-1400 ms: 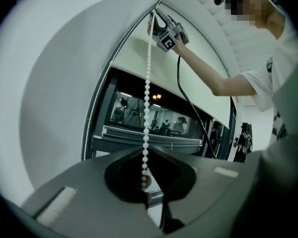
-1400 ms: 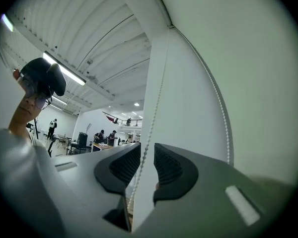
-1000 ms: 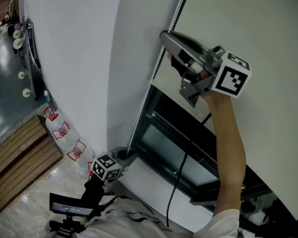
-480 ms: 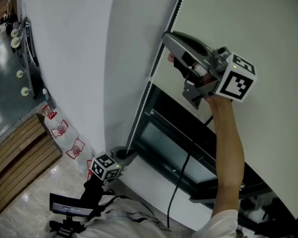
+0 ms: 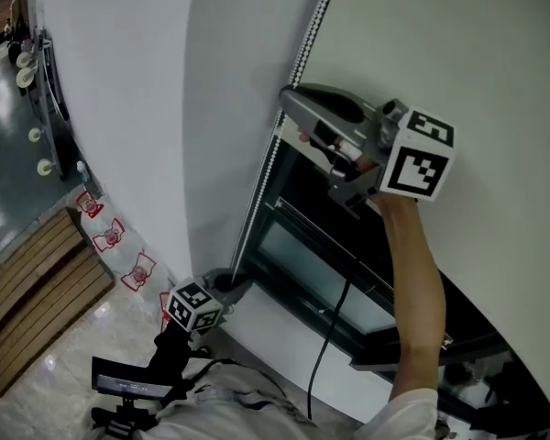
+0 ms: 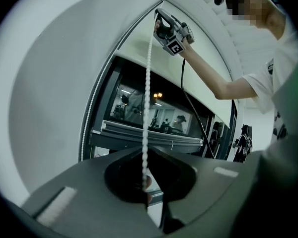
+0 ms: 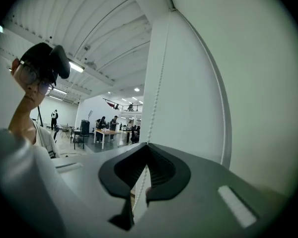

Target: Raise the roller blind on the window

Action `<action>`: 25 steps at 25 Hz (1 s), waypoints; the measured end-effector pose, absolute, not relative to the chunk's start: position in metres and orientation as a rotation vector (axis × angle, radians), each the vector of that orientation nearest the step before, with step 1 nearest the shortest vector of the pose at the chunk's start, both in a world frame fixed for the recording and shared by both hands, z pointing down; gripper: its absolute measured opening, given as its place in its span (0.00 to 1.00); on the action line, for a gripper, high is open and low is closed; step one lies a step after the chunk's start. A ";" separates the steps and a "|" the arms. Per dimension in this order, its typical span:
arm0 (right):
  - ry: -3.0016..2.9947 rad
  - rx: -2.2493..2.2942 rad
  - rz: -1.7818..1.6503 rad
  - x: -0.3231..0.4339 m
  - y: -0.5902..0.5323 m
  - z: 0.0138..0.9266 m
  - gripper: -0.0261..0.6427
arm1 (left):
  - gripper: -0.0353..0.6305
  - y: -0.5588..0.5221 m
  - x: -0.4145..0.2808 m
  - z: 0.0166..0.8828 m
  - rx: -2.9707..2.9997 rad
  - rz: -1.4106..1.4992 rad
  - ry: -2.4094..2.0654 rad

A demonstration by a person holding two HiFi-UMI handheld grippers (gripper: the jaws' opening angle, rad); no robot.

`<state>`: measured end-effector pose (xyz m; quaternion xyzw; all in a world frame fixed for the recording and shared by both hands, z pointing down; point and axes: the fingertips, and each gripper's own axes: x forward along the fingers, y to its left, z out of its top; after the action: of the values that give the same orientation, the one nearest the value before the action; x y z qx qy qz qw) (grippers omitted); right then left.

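- Right gripper [image 5: 295, 113], centre of the head view: jaws pinched on the bead chain [image 6: 149, 83].
- Left gripper [image 5: 227, 288], lower left: jaws clamp the same chain.
- Roller blind [image 5: 458, 53] fills the upper right, above the dark window [image 5: 316, 273].

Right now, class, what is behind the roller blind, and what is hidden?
Below the roller blind a strip of dark window glass and its frame show. Higher up, the fabric covers the window; nothing behind it is visible.
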<state>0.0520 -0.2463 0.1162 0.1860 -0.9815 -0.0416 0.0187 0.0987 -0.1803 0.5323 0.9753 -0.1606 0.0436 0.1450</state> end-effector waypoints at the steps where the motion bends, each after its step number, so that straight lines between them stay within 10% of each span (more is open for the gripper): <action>1: -3.026 0.576 -0.121 0.049 -0.247 0.130 0.05 | 0.05 -0.180 0.099 0.531 2.810 0.125 -0.463; 25: -2.828 0.611 0.304 0.049 -0.225 0.389 0.05 | 0.05 -0.181 0.097 0.532 2.805 0.143 -0.465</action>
<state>0.0486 -0.2250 0.3893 0.2087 -0.9655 0.1036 0.1159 0.0966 -0.1809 0.5324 0.9746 -0.1615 0.0497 0.1468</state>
